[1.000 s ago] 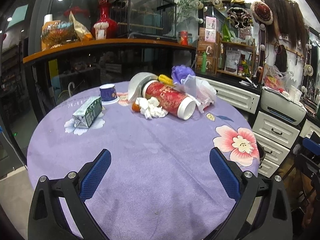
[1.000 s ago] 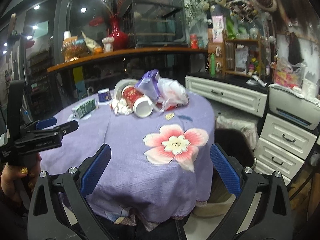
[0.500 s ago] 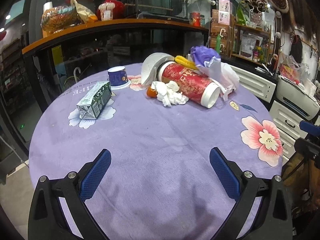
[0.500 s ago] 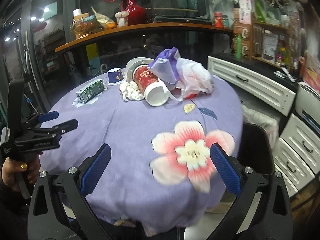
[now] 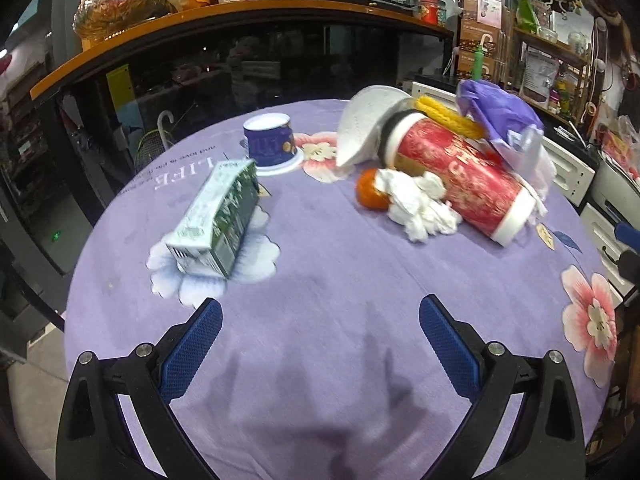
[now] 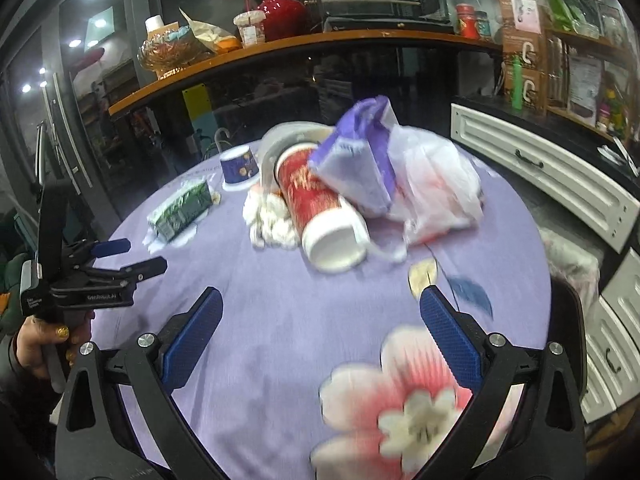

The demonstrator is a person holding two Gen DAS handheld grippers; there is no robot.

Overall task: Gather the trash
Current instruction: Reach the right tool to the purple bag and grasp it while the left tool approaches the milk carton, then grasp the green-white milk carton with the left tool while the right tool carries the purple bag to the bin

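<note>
Both spread-jawed, empty grippers face the trash; the green-white rectangular milk carton (image 5: pixel 216 222), long axis pointing away, lies nearest the left gripper (image 5: pixel 320 344).

Shelf (image 6: pixel 360 38): orange-edged, carrying a red vase (image 6: pixel 276 8)
Drawers (image 6: pixel 552 176): white (right of the surface)
Cloth (image 5: pixel 320 280): purple, flowered

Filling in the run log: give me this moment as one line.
phase: approach | left gripper: open, empty | right gripper: open, empty | nearest trash: carton | tissue wad, red canister untouched
</note>
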